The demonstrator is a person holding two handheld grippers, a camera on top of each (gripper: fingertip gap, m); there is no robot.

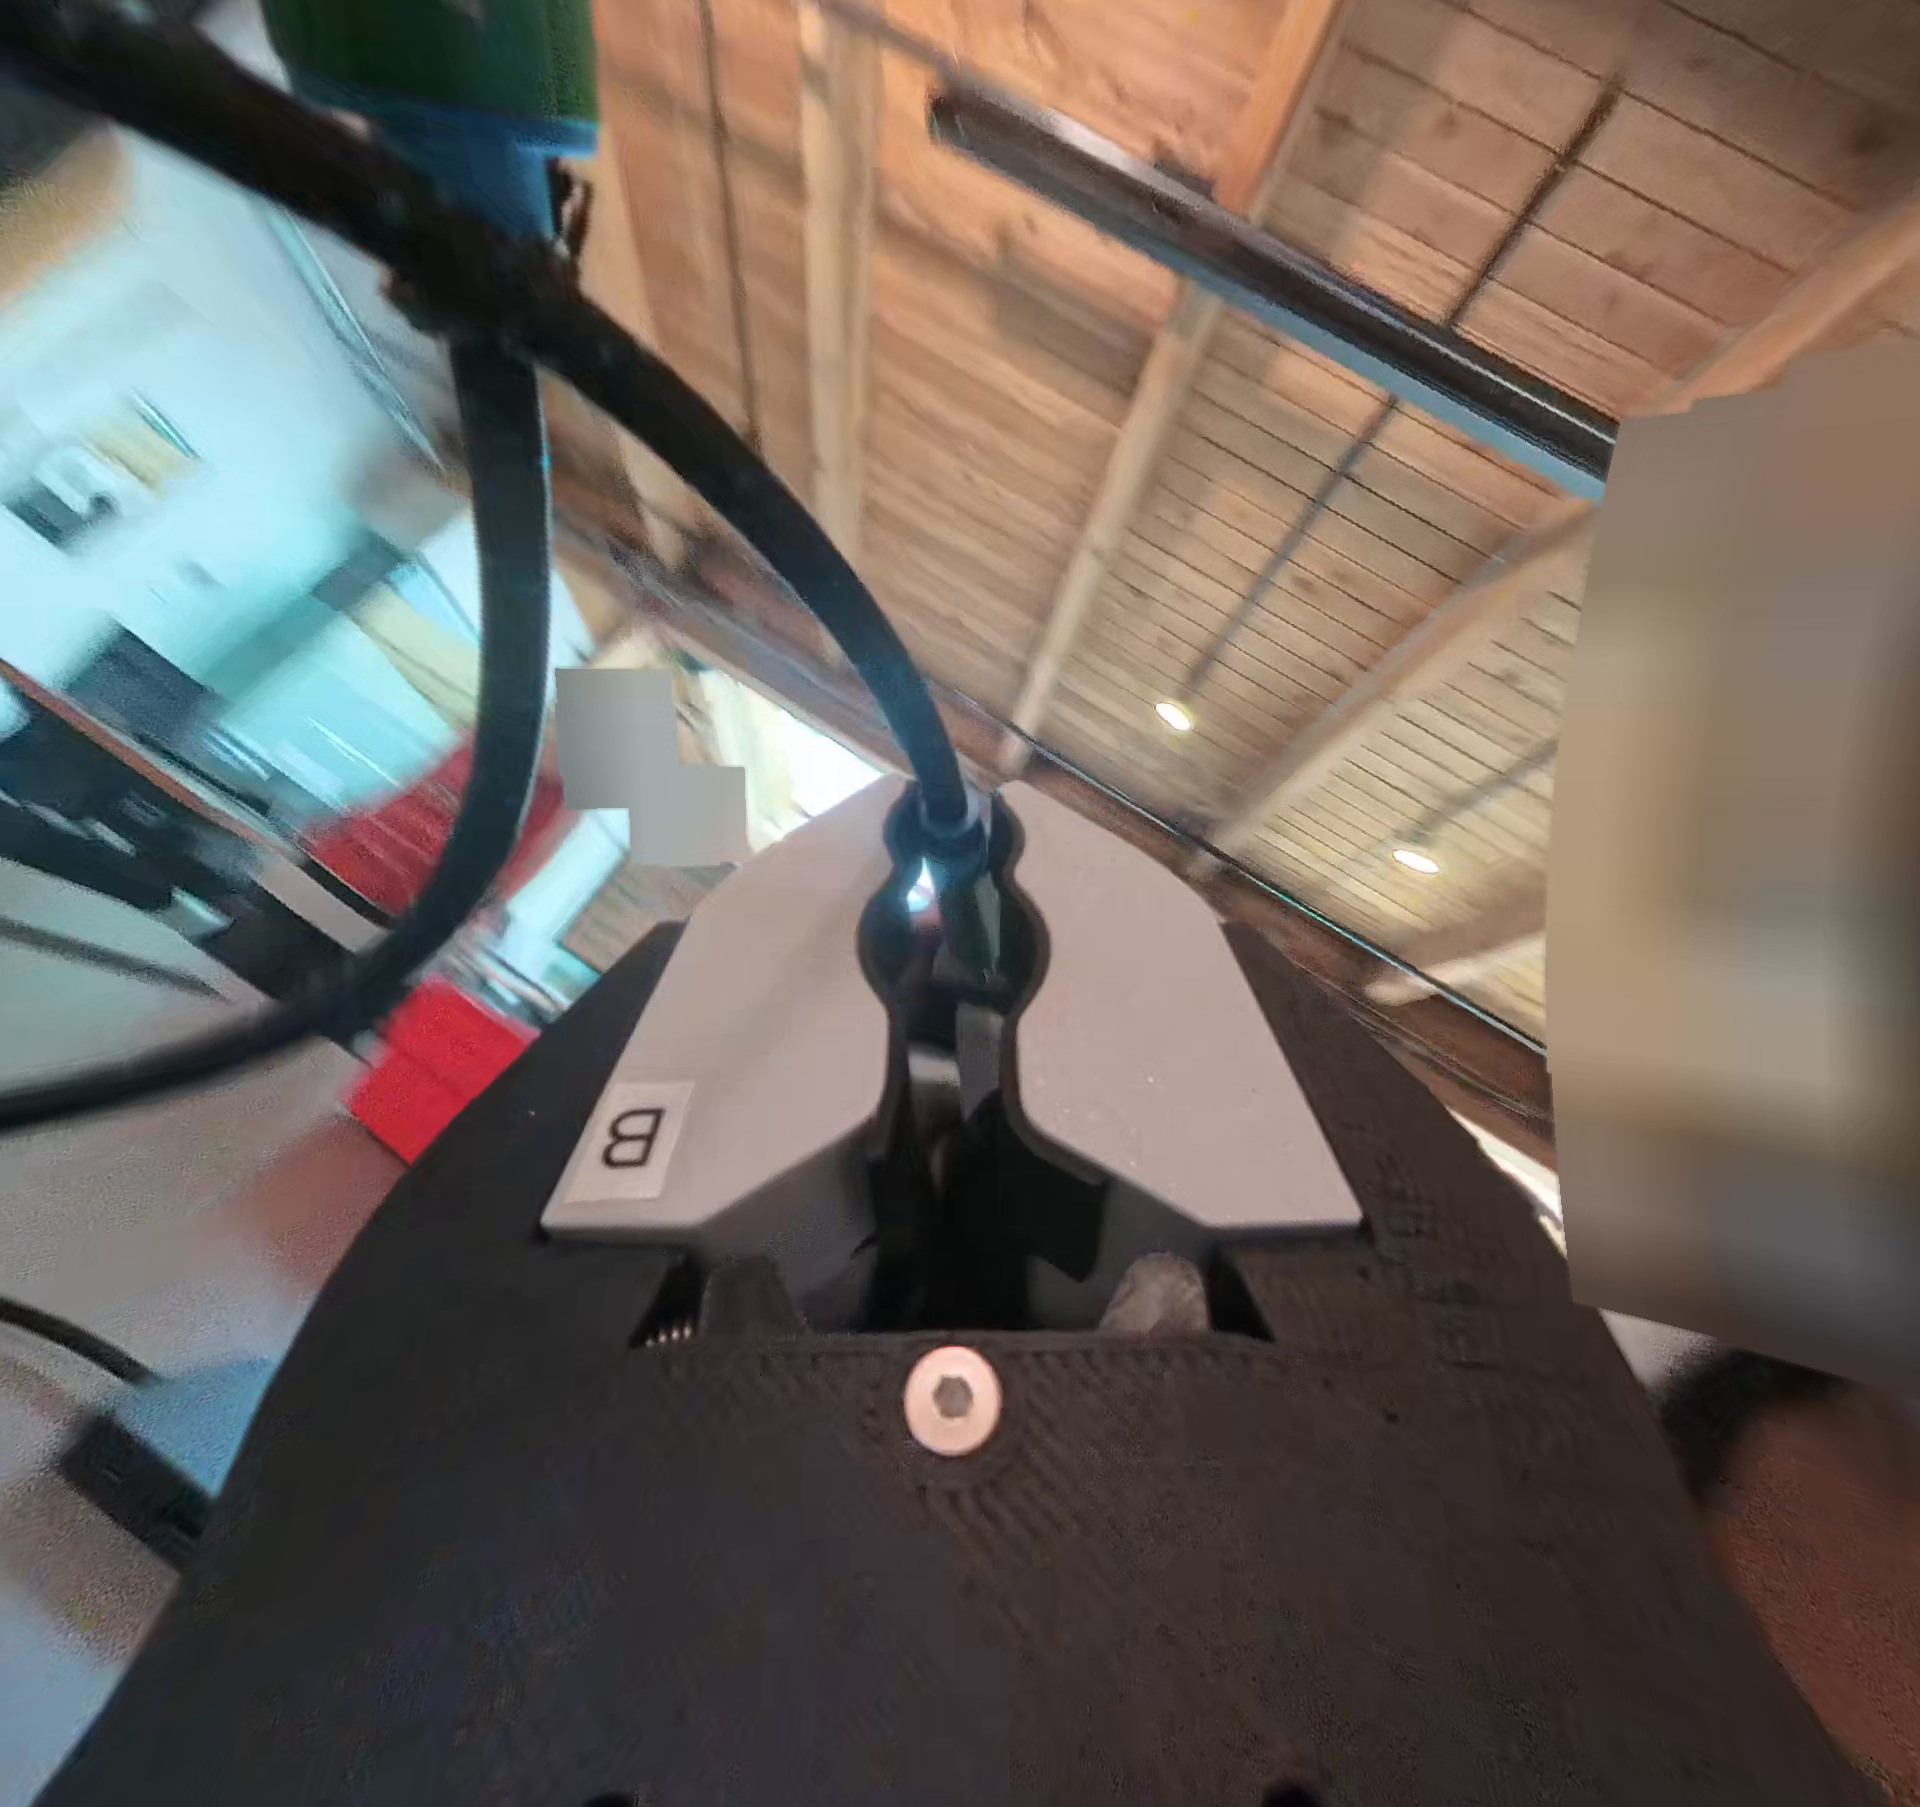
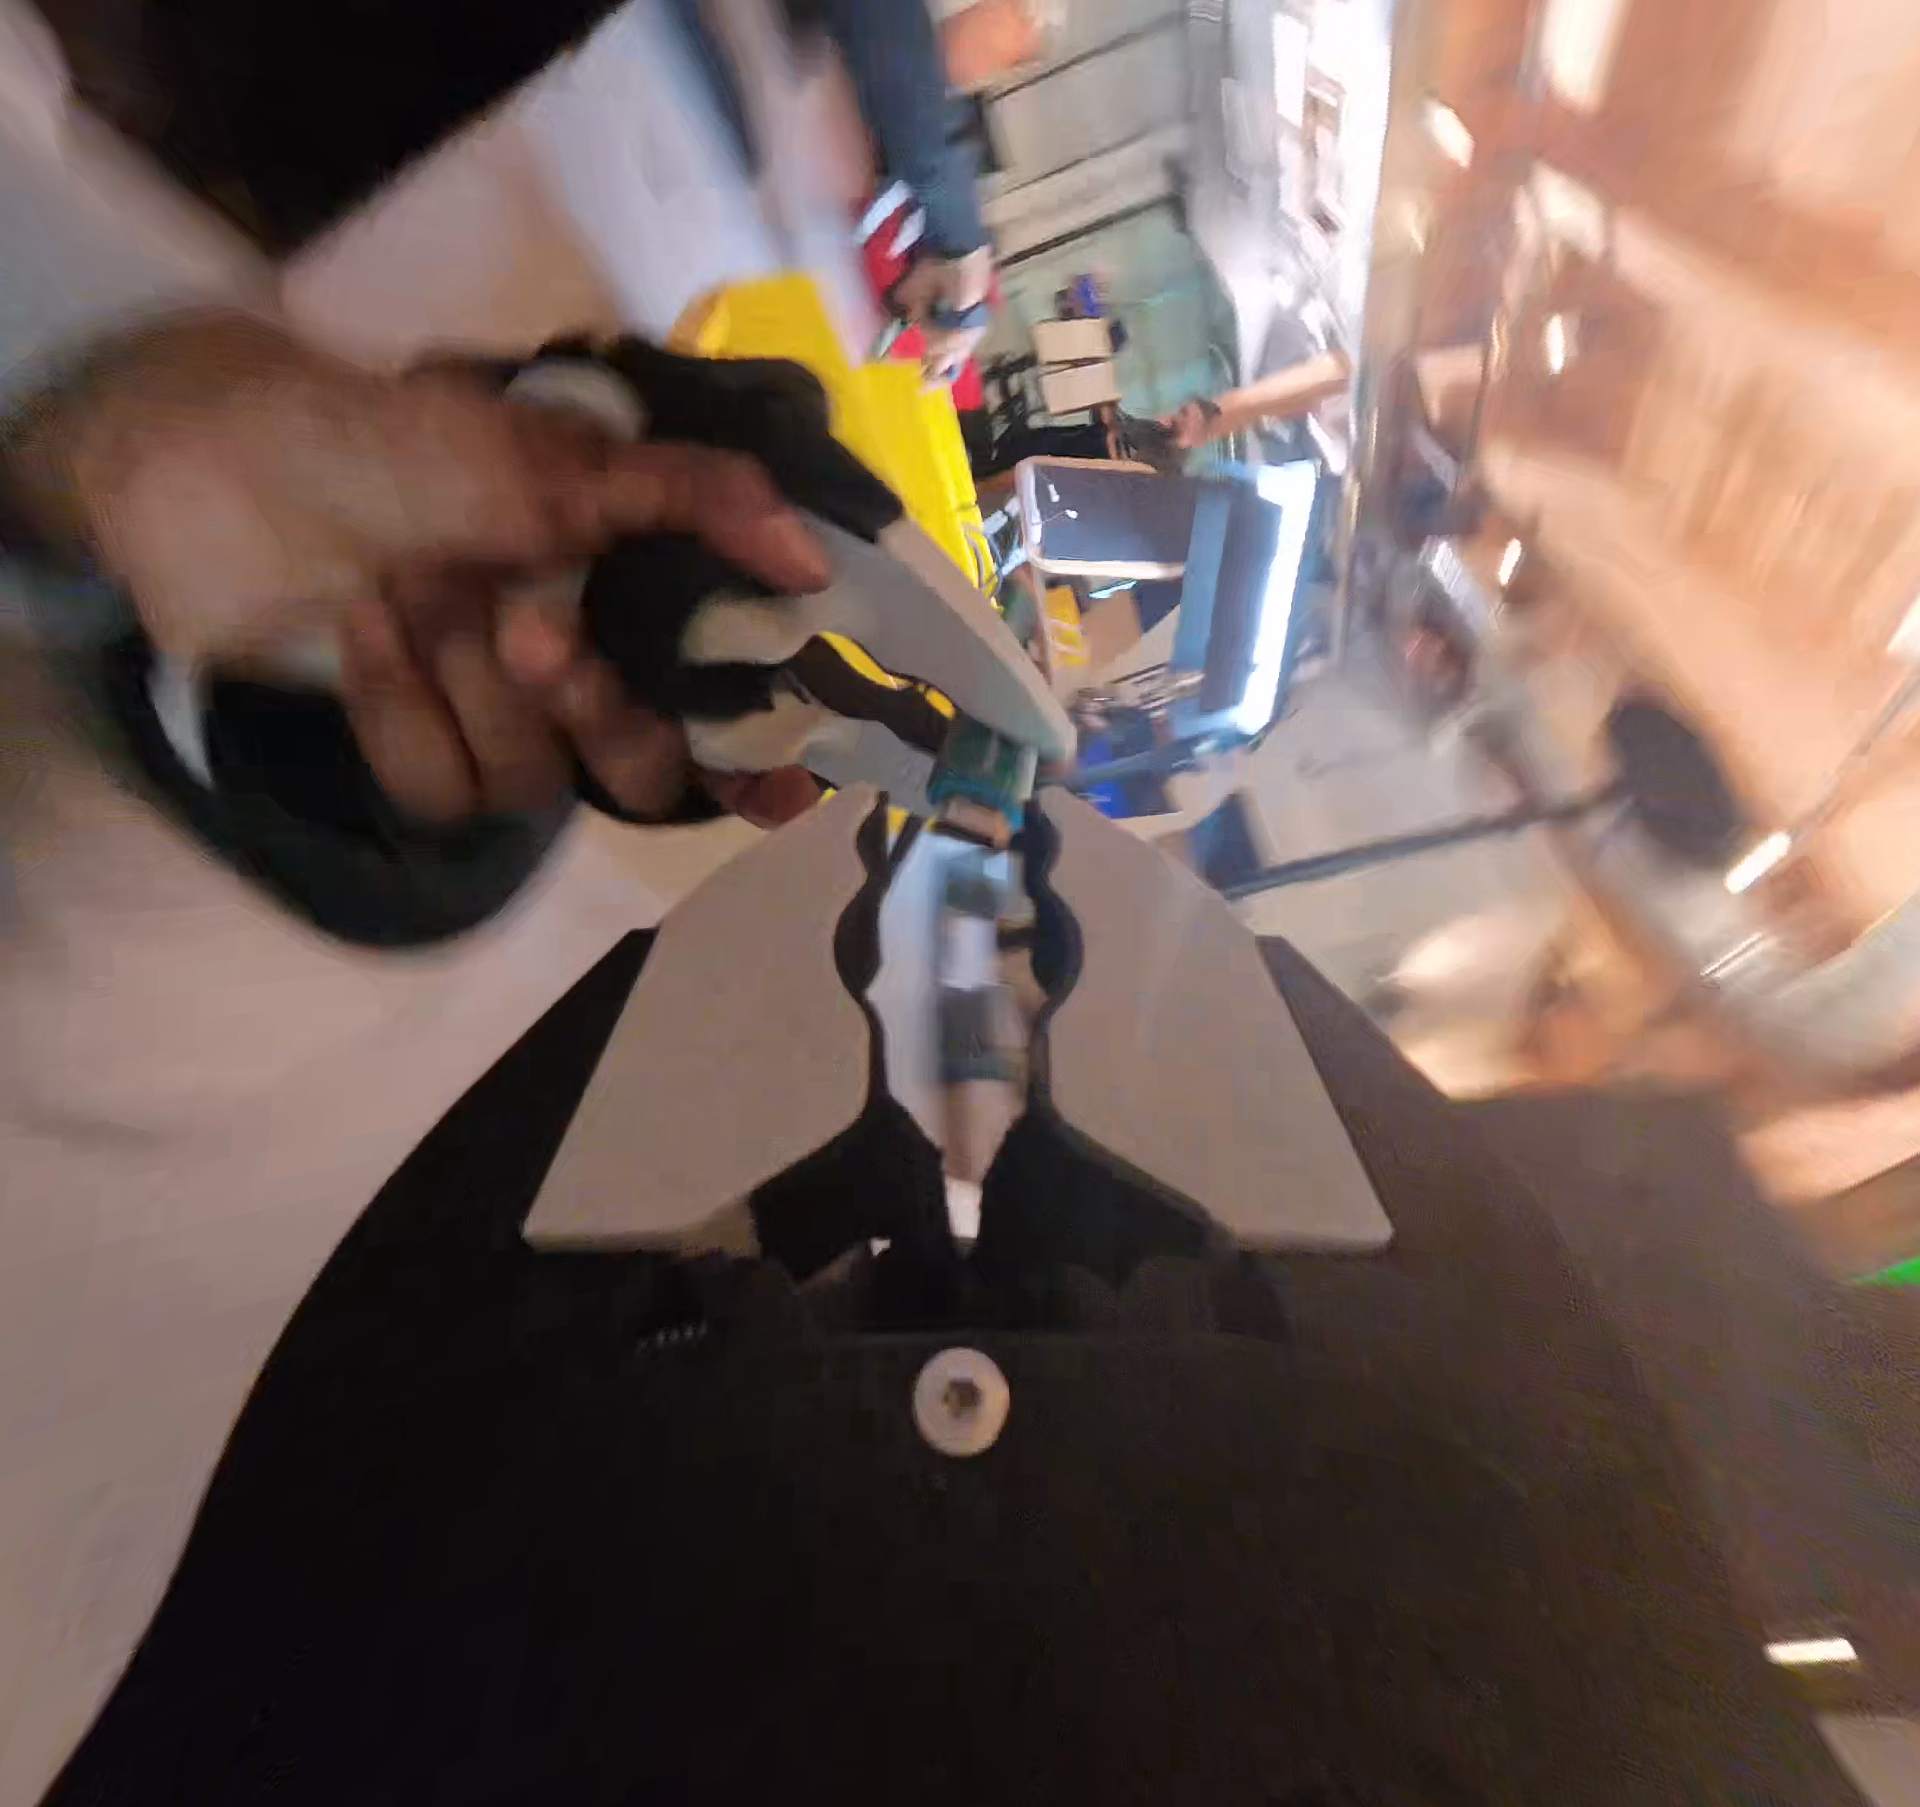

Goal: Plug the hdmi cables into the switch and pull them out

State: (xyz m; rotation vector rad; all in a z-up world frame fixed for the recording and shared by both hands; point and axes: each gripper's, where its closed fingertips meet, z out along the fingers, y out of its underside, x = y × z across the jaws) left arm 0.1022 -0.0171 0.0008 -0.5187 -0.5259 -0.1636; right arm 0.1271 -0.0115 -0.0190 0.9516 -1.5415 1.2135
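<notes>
- Wooden ceiling planks are filling most of the left wrist view, so we're tipping the left gripper way upward, probably to get slack in the cord.
- That gripper is clamping down on the black hdmi cable right at its fingertips. The cord is arching up and off to the gripper's left, where it's meeting a knotted bundle beside a green-and-blue block.
- We're guessing we're pinching it near the plug end so the connector stays stiff and steerable, not floppy.
- Right wrist view is super blurry. The right gripper is showing a narrow gap between its jaws, and a small teal connector piece is sitting just at the tips. We honestly can't tell if it's squeezing that piece or just lining up with it.
- A hand is holding the other gripper ahead and to the left, and its grey fingers are reaching right down to that same teal piece, so both tools are meeting at one spot.
- We can't say for sure which bit is the switch.
</notes>
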